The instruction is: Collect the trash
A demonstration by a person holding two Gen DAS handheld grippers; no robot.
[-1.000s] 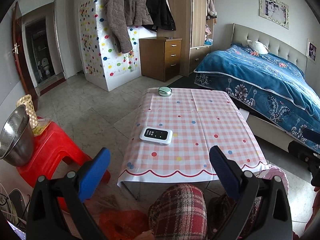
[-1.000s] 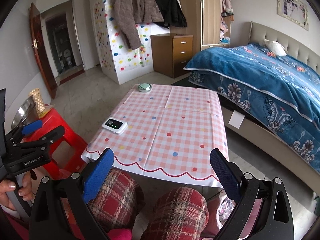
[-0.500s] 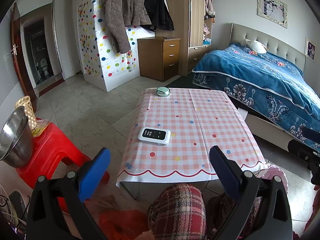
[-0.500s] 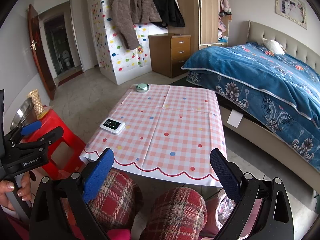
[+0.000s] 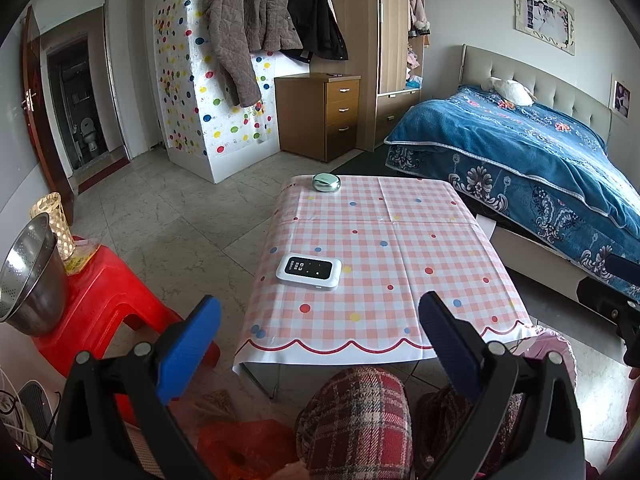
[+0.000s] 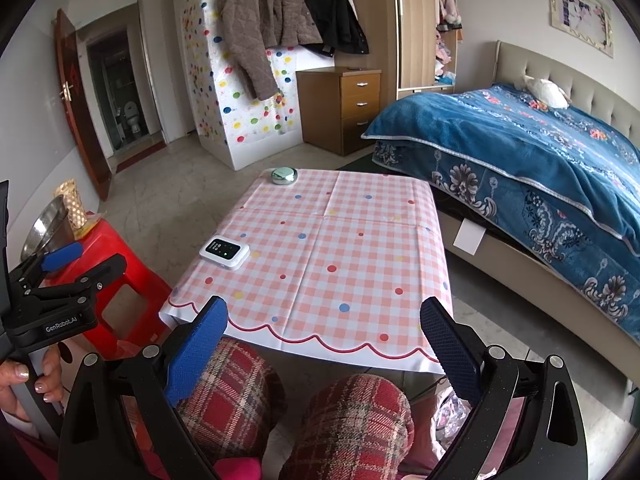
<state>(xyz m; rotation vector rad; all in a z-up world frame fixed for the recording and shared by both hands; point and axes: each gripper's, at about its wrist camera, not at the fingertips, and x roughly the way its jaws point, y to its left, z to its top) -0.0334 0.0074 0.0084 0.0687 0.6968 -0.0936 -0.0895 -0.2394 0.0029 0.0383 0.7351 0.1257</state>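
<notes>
left claw (image 5: 319,336): wide open, holding nothing, hanging just short of the desk (image 5: 400,240) edge over a plaid knee
right claw (image 6: 323,336): same deal, spread and empty
what changed: barely anything since a second ago, both views just creep slightly, so collecting hasn't really started imo
trash: none on the desk ahead, only a white gadget (image 5: 309,271) left of centre and a green tin (image 5: 326,182) at the far end
containers: steel bowl (image 5: 28,276) off left on the red stool (image 5: 100,308), can't see inside; pink bag (image 6: 460,408) below right, contents unclear

Both wrist views look forward from above the person's knees. They share the checkered desk (image 5: 384,256) (image 6: 340,256) close ahead and the bed (image 5: 520,148) (image 6: 520,140) beyond.
</notes>
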